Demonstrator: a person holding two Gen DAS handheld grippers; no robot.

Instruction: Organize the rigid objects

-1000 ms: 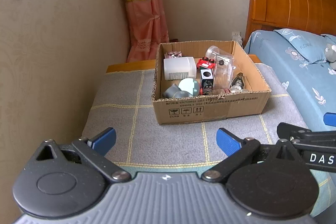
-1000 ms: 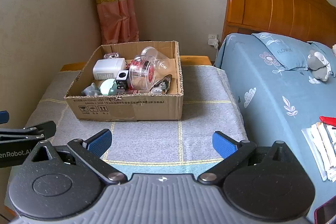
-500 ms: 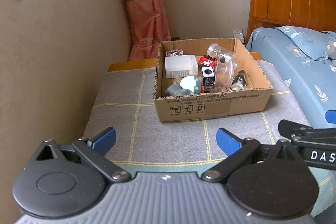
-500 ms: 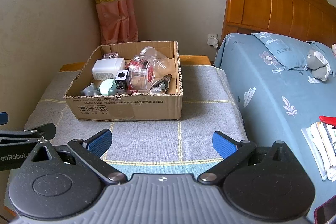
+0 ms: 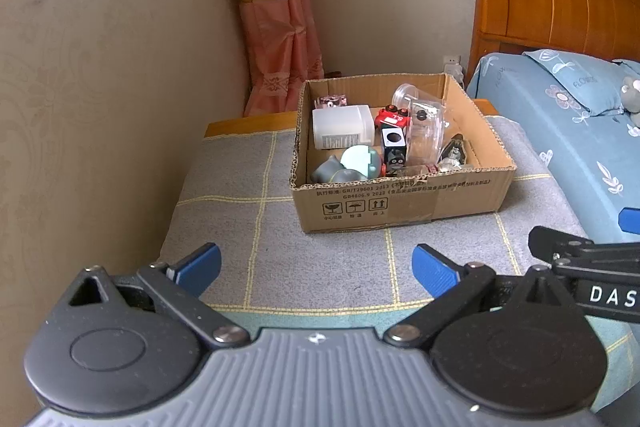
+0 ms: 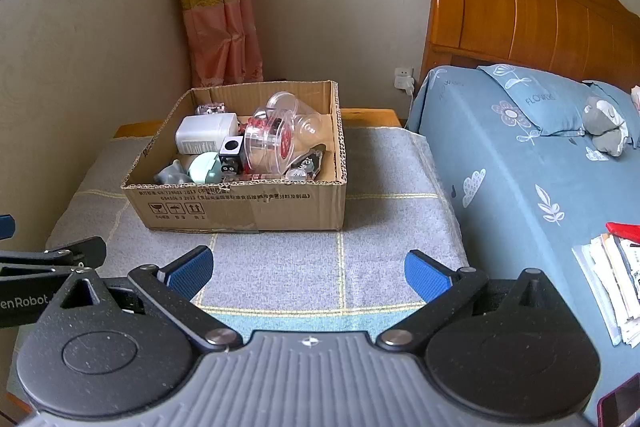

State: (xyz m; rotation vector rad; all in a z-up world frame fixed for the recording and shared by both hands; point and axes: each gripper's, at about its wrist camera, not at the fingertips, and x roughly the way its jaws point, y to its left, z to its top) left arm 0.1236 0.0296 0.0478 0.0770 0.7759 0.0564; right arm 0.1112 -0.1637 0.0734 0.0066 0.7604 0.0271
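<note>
**Both tools wide, box ahead**

We hold the left tool [image 5: 316, 267] and the right tool [image 6: 308, 271] spread wide and empty above the grey cloth [image 5: 328, 259] on the desk. Well ahead of us the cardboard box [image 6: 240, 205] sits on it, holding a white container [image 5: 342, 127], a clear jar [image 6: 268, 145] and small toys.

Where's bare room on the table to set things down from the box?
Bare grey cloth lies between the cardboard box and both open grippers, left and right; also left of the box toward the wall, and a strip bedside. Inside the box is crowded.
</note>
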